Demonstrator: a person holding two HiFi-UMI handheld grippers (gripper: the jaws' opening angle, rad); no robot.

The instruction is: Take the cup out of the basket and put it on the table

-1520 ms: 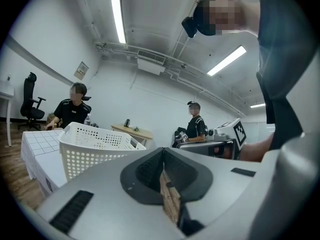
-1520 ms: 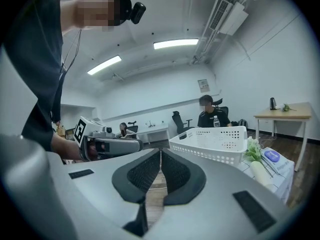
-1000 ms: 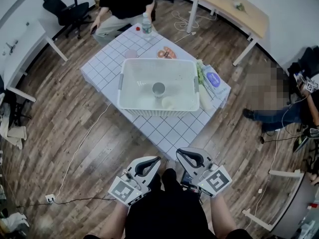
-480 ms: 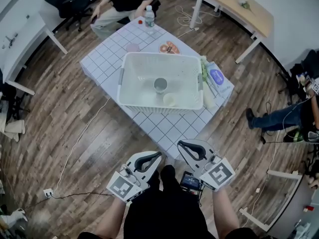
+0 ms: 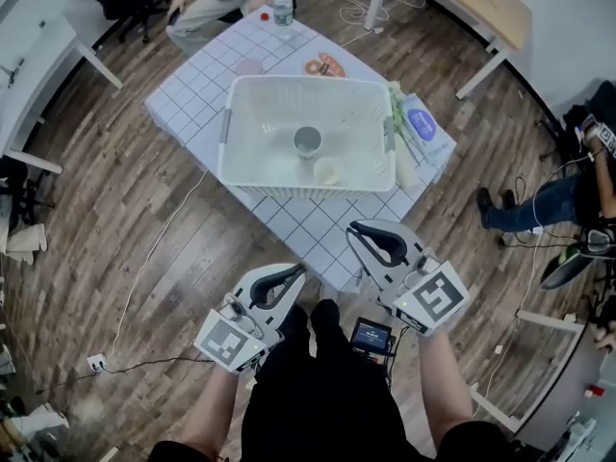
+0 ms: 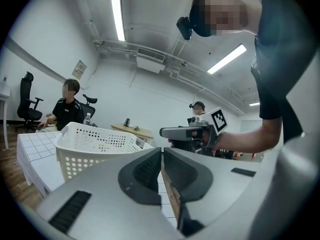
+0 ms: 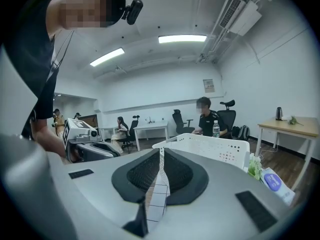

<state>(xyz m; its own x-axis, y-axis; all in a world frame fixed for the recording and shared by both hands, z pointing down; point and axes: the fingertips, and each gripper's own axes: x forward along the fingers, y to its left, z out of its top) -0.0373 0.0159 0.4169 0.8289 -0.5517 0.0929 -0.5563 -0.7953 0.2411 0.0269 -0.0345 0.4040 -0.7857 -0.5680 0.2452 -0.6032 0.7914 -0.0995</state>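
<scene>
Head view: cup [image 5: 307,141] stands upright, mouth up, roughly mid-floor of the white basket [image 5: 306,82]. A pale round item [image 5: 326,170] lies just beside it, toward the near wall. Basket sits on the tiled table [image 5: 306,242].

Grippers: the left gripper [image 5: 301,270] has its jaws pressed together with nothing between them (its own view shows the pads meeting). The right gripper [image 5: 353,227] is the same, closed and empty, aimed toward the basket's near right corner. Both are short of the table edge, well apart from the cup.

Handling, as a judgement:
- Cup looks small, grey and rigid, probably metal or glazed, so the wall is likely smooth and slippery. Likely light; contents cannot be made out.
- Best hold is a rim pinch, one jaw inside and one outside, coming from above, since the basket walls block a side approach.
- Jaws need opening first.
- Basket is thin perforated plastic and may slide or lift if the cup drags on a wall. The free gripper could steady the rim.
- Bare tiles in front of the basket look like enough room to set it down.
</scene>
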